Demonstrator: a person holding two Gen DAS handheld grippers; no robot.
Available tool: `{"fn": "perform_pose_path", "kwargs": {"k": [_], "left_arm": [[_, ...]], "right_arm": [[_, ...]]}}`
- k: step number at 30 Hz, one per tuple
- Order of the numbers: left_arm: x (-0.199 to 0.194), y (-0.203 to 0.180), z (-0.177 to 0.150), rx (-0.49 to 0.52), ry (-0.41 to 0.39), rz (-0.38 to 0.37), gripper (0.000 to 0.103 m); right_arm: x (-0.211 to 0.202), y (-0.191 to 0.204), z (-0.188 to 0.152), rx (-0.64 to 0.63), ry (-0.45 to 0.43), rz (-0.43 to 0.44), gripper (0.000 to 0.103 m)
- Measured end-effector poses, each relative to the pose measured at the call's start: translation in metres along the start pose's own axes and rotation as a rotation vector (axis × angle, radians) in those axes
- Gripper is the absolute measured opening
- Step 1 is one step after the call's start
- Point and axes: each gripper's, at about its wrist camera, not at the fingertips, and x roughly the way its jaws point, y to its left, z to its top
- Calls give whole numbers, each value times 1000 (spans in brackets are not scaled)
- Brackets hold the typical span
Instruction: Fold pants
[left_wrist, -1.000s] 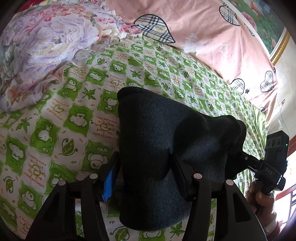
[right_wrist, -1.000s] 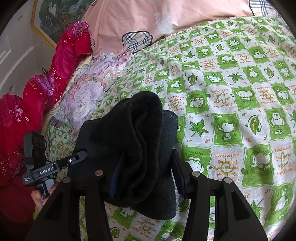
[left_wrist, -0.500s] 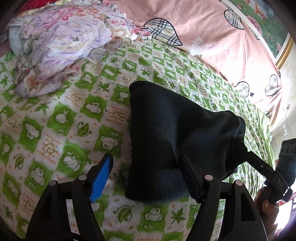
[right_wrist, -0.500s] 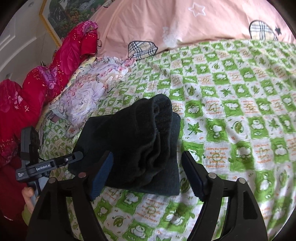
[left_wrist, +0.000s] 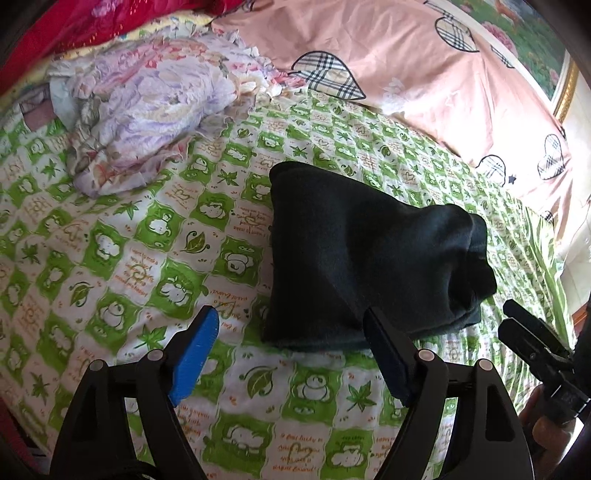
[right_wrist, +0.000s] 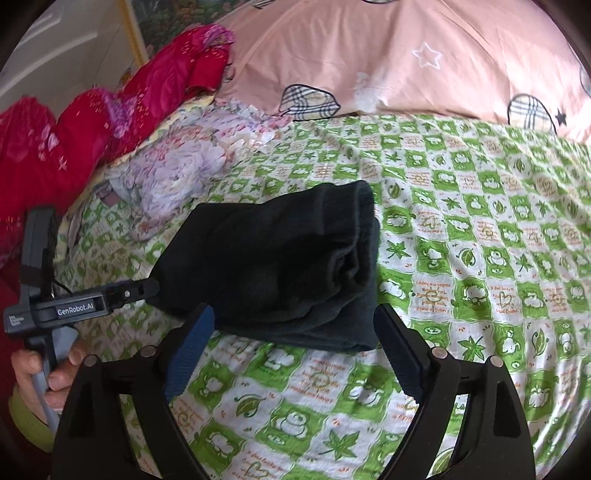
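A: What is shown in the left wrist view?

B: A folded bundle of dark pants is seen lying on a green-and-white checked bedsheet, just right of the frame's centre. The left gripper is seen at the bottom of the frame, its blue-padded fingers spread wide with nothing held; the right-hand finger overlaps the near edge of the pants in the picture, though contact cannot be told. A crumpled floral cloth is seen in the upper left, and a pink quilt with plaid hearts across the upper right.

A: And the right wrist view?

B: The same pants are seen at the centre of the frame, stacked in thick layers on the sheet. The right gripper is held at the bottom, its jaws parted and empty, one finger on each side of the bundle's near edge. The other gripper is seen at the left edge, gripped by a hand. Red fabric is piled in the upper left
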Motion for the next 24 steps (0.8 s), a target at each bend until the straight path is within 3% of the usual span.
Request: {"fn": "perform_pose_path", "kwargs": {"k": [6,24], "left_arm": [[-13,-9,-9,50,-27,40,82],[-35,-28,-24,136,-81,113,87]], "right_arm": [[-5,18,-6,-66,-10,-47,97],[-11,27,-11,-82,-27,-99,102]]}}
